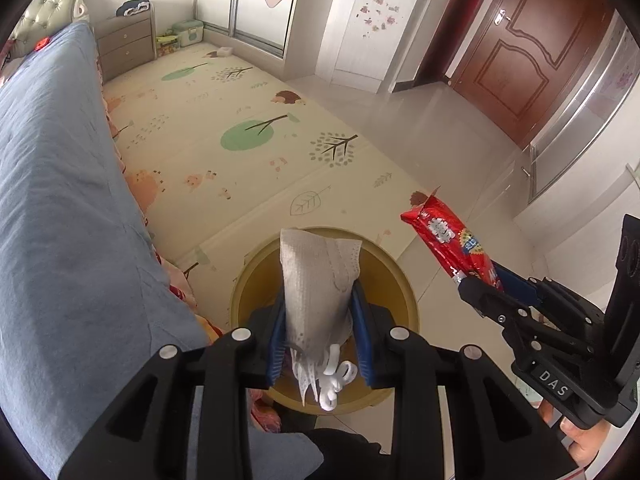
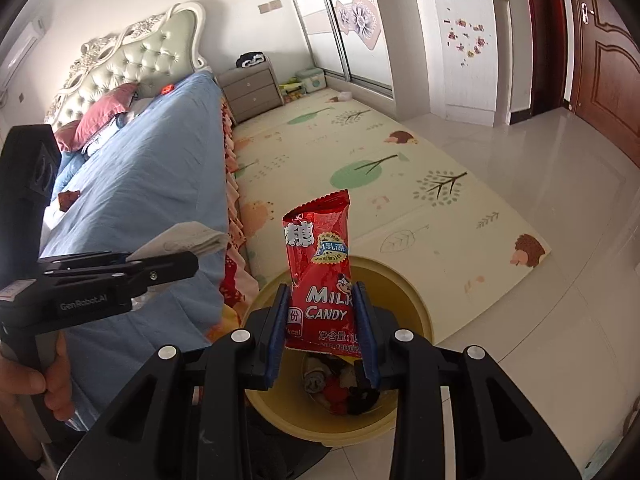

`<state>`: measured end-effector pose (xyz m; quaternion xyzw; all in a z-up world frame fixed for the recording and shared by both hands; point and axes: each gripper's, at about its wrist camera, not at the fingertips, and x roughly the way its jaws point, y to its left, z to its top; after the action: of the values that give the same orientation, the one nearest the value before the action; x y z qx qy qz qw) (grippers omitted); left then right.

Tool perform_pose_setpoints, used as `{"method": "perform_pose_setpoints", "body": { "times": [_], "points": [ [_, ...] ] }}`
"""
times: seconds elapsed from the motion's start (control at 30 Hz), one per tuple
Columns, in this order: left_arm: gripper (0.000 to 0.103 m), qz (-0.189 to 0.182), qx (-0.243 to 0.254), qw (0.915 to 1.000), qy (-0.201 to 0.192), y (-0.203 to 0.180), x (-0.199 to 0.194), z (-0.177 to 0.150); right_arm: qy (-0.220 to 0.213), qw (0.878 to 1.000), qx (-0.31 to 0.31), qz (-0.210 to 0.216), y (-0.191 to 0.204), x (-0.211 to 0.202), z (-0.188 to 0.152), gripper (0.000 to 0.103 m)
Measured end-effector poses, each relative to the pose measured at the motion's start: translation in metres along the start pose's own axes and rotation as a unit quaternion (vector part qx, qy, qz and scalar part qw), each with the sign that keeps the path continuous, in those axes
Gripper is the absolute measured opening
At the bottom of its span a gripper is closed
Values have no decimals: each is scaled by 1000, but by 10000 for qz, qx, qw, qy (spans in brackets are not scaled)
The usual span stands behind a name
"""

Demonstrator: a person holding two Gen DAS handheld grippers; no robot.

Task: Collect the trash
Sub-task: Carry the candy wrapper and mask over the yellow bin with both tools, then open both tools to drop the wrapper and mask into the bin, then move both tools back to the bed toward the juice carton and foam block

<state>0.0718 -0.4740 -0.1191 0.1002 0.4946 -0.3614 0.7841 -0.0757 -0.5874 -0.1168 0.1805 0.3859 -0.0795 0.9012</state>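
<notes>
In the left wrist view, our left gripper (image 1: pixel 320 332) sat at the bottom centre, its blue pads clamped on a crumpled white mask (image 1: pixel 318 280) whose ear loops dangled below the jaws. We held it pointing steeply down, right over the yellow bin (image 1: pixel 404 300) that filled the lower middle of the frame, so that it would fall inside once let go. At the lower right our right gripper (image 1: pixel 484 284) came in from the side, pinching a red wrapper (image 1: pixel 448 240) that stuck up toward the centre. A blue bed (image 1: pixel 60 200) ran down the left edge and a patterned mat (image 1: pixel 240 140) covered the floor in the middle.

In the right wrist view, the right gripper (image 2: pixel 322 328) was closed on the wrapper (image 2: pixel 320 272) at its lower part, the 2 pads pressing its sides. The bin (image 2: pixel 416 300) lay directly beneath at the bottom centre, beside the bed (image 2: pixel 160 180), and some scraps already lay at its bottom. At the left edge the left gripper (image 2: pixel 160 264) showed side-on with the mask (image 2: pixel 188 240) poking out. We judged both pieces were poised for dropping; the wrapper, light and stiff, might catch the rim if released off-centre.
</notes>
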Motion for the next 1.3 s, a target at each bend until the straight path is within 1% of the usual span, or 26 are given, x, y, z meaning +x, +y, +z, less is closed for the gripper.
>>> {"method": "perform_pose_setpoints", "body": {
  "times": [0.03, 0.07, 0.1, 0.13, 0.17, 0.2, 0.23, 0.27, 0.3, 0.33, 0.4, 0.53, 0.63, 0.87, 0.93, 1.0, 1.1, 1.17, 1.23, 1.3],
  "points": [
    [35, 12, 12, 10000, 11, -1, 0, -1, 41, 10000, 19, -8, 0, 3, 1, 32],
    [49, 4, 10, 10000, 33, -2, 2, -1, 92, 10000, 10, -22, -1, 8, 1, 32],
    [61, -19, -13, 10000, 66, -1, 4, 1, 165, 9998, -22, -61, -1, 12, 1, 35],
    [81, -18, -38, 10000, 78, -1, 4, 2, 277, 9995, -117, -135, -1, 19, 0, 44],
    [85, 12, -41, 10000, 48, -2, 4, 2, 343, 9988, -213, -271, 2, 24, 0, 68],
    [85, 37, -31, 10000, 20, -1, 4, 2, 339, 9979, -289, -461, 2, 28, -3, 74],
    [88, 28, -38, 10000, 23, 0, 4, 1, 384, 9969, -328, -603, 2, 33, -7, 73],
    [89, 14, -54, 10000, 25, 1, 4, 0, 503, 9965, -301, -594, 1, 38, -11, 72],
    [90, 15, -65, 10000, 25, 1, 5, 0, 572, 9969, -206, -491, -2, 41, -14, 70],
    [90, 23, -85, 10000, 32, 1, 6, 1, 598, 9975, -64, -371, -6, 42, -17, 69],
    [90, 25, -99, 9999, 28, 1, 6, 1, 597, 9977, 33, -312, -9, 41, -18, 68],
    [91, 8, -1, 10000, -80, -3, 1, -1, 385, 9989, -123, -253, -1, 29, -16, 68],
    [91, -140, 39, 9997, -212, -2, -6, -2, 192, 9986, -319, -372, 10, 19, -12, 70],
    [92, -190, 51, 9985, -514, 1, -37, -5, -110, 9984, -354, -417, 27, -4, -1, 71],
    [92, -125, 52, 9977, -664, 3, -49, -7, -205, 9982, -381, -412, 34, -10, 2, 72],
    [92, -43, 64, 9966, -821, 8, -62, -11, -286, 9978, -436, -410, 41, -16, 5, 75],
    [93, 112, 54, 9941, -1075, 15, -83, -16, -459, 9967, -559, -363, 56, -25, 9, 77],
    [97, 285, 33, 9912, -1290, 23, -99, -22, -571, 9959, -634, -294, 67, -30, 11, 78],
    [99, 468, 18, 9878, -1488, 32, -114, -29, -681, 9947, -734, -255, 79, -33, 12, 83],
    [99, 630, 2, 9844, -1641, 40, -128, -35, -805, 9929, -846, -215, 92, -37, 14, 91]
  ]
}}
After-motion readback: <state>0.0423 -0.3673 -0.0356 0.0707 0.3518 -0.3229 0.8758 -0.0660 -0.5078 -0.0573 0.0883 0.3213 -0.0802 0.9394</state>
